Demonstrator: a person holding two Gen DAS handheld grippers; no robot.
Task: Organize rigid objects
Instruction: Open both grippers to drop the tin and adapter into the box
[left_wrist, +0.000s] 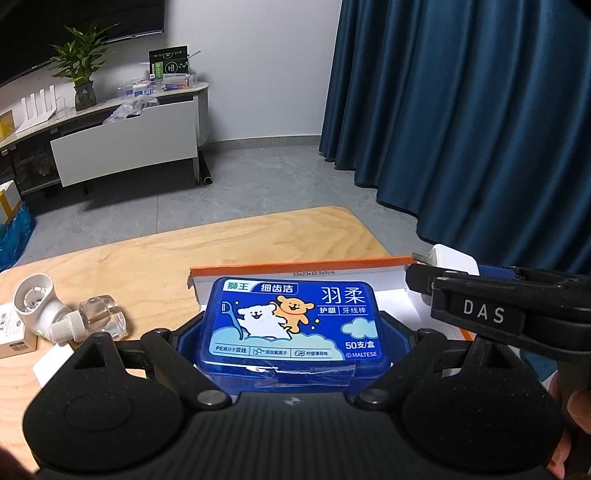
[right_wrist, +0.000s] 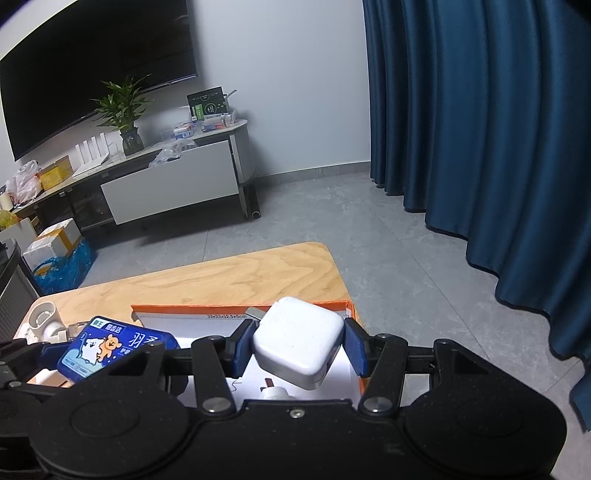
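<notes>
Left wrist view: the left tongs (left_wrist: 291, 332) are clenched on a blue floss-pick box (left_wrist: 293, 325), its lid printed with a white bear, an orange bear, clouds and Chinese lettering, and a strip of clear tape across its near edge. The box is held above the near left part of an orange-edged white tray (left_wrist: 295, 266) that lies on the wooden tabletop (left_wrist: 147, 258). At far right the right tongs (left_wrist: 476, 295), marked "DAS", reach in over the tray with a white charger (left_wrist: 452, 260) showing beyond them. This view alone shows clearly what lies on the tabletop to the left of the tray: a white plug-in device (left_wrist: 37, 306) with a clear bottle (left_wrist: 99, 317) screwed to it, and a small white carton (left_wrist: 13, 332) at the left edge.

Right wrist view: the right tongs (right_wrist: 299, 343) grasp the white charger (right_wrist: 299, 339), a rounded square block tilted between the blue pads (right_wrist: 243, 347), metal prongs pointing to the far left. It hangs over the far right part of the tray (right_wrist: 240, 307). Only here is the tray's inside visible: a white floor with a small white item (right_wrist: 273, 393) near the close edge, partly hidden. The floss-pick box (right_wrist: 107, 347) appears at left, tilted, over the tray's left end, the left tongs (right_wrist: 55, 350) around it.
</notes>
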